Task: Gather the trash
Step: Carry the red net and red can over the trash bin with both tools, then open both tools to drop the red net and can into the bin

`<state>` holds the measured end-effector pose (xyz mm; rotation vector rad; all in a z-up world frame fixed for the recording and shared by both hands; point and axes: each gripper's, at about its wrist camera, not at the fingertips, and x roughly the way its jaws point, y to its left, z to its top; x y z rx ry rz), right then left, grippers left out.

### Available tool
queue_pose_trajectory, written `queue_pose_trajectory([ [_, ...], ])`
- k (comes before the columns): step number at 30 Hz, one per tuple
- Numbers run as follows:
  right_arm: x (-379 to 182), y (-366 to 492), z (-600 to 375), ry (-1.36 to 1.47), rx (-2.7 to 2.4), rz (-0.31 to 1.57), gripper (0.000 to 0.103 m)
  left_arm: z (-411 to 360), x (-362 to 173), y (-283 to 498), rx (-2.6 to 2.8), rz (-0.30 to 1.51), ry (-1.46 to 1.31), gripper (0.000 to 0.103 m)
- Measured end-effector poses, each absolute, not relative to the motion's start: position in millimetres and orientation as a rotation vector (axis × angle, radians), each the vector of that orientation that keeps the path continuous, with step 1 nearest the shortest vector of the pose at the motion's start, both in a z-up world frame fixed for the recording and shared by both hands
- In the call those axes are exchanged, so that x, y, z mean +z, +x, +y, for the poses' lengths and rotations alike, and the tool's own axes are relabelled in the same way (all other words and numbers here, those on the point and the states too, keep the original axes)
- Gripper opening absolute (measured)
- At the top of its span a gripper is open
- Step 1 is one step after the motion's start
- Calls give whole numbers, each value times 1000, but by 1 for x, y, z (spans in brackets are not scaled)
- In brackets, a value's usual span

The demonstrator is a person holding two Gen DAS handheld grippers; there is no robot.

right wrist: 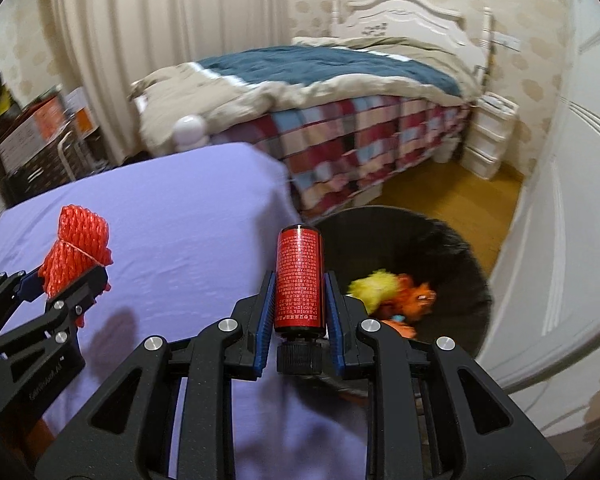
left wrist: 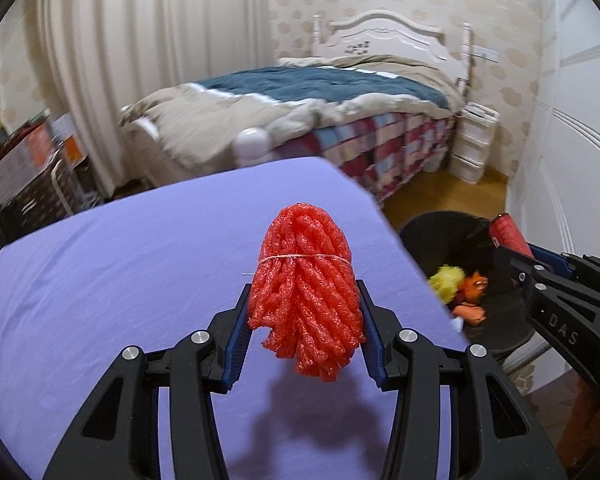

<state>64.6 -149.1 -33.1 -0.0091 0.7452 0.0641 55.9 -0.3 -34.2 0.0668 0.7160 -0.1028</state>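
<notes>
My left gripper (left wrist: pixel 304 316) has the foam net (left wrist: pixel 306 292) between its pads, over the table (left wrist: pixel 120 280) near its right edge. My right gripper (right wrist: pixel 300 308) has the bottle (right wrist: pixel 299 280), cap toward me, past that edge. Bin (right wrist: pixel 452 248) on the floor right of the table, trash (right wrist: pixel 392 292) inside. Bed (right wrist: pixel 320 92) behind.

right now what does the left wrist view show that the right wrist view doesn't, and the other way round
Only the left wrist view shows the left gripper head-on, its blue pads pressed on the red foam net bundle tied with string, and the bundle's dangling lower end.

Only the right wrist view shows the red cylindrical bottle full length with its black cap, clamped in the right gripper, and most of the black trash bin's rim.

Both show the purple cloth-covered table, the bin holding yellow and orange scraps, and the bed.
</notes>
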Motion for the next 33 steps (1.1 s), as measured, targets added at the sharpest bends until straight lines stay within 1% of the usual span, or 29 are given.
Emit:
queue_pose_trajectory([
  [5, -33, 72, -180, -6, -4, 729, 23, -38, -35, 75, -150, 711, 84, 48],
  [14, -41, 90, -218, 25, -68, 734, 23, -83, -39, 101, -191, 714, 121, 48],
  [33, -53, 125, -253, 69, -105, 758, 23, -128, -56, 142, -217, 763, 155, 48],
])
